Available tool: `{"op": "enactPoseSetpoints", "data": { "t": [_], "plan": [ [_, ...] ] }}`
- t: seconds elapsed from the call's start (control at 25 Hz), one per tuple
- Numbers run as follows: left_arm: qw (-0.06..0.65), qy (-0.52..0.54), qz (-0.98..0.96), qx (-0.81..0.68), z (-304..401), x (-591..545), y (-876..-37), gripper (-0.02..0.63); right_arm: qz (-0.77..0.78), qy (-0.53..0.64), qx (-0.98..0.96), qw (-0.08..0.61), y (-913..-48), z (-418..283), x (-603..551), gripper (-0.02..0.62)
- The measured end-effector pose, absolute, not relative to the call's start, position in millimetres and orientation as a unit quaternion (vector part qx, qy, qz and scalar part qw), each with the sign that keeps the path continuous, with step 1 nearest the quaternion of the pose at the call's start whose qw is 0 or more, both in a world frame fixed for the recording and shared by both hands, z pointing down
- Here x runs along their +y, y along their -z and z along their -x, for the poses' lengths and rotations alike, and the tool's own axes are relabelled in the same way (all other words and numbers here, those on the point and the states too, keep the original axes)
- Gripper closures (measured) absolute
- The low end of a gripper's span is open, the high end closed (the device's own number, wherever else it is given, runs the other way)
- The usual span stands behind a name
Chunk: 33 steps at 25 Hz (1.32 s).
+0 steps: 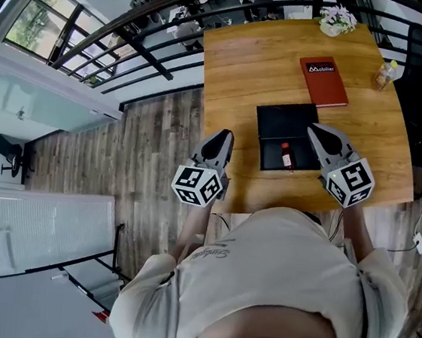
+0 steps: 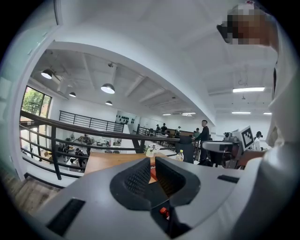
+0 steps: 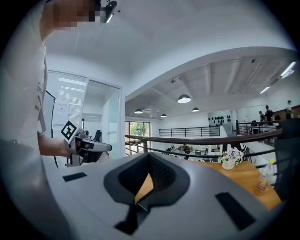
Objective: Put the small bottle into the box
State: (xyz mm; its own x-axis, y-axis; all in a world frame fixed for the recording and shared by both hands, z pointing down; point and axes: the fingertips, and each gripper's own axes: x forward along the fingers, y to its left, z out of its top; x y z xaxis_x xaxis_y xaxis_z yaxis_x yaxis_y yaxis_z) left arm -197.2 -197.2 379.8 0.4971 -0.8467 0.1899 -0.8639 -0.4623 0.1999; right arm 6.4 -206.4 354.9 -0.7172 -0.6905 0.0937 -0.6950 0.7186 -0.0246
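The small bottle, red with a pale cap, lies inside the flat black box near its front edge. In the left gripper view the bottle is a red speck low between the jaws. My left gripper hangs off the table's left front corner, left of the box, shut and holding nothing. Over the box's right front corner my right gripper is shut and empty. Its jaws meet at the tips in the right gripper view. The left gripper's jaws stand almost together there.
The wooden table also holds a red book behind the box, a drink bottle at the far right and a flower pot at the back. A black railing runs left of the table over an open drop.
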Motion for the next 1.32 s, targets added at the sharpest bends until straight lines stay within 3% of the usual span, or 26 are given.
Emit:
{"op": "enactPoseSetpoints", "data": {
  "t": [1.32],
  "plan": [
    [0.168,-0.046,-0.869,-0.463,207,-195,-435,0.565,-0.413,-0.076,-0.907,0.027,-390,14,-194,0.601]
  ]
}}
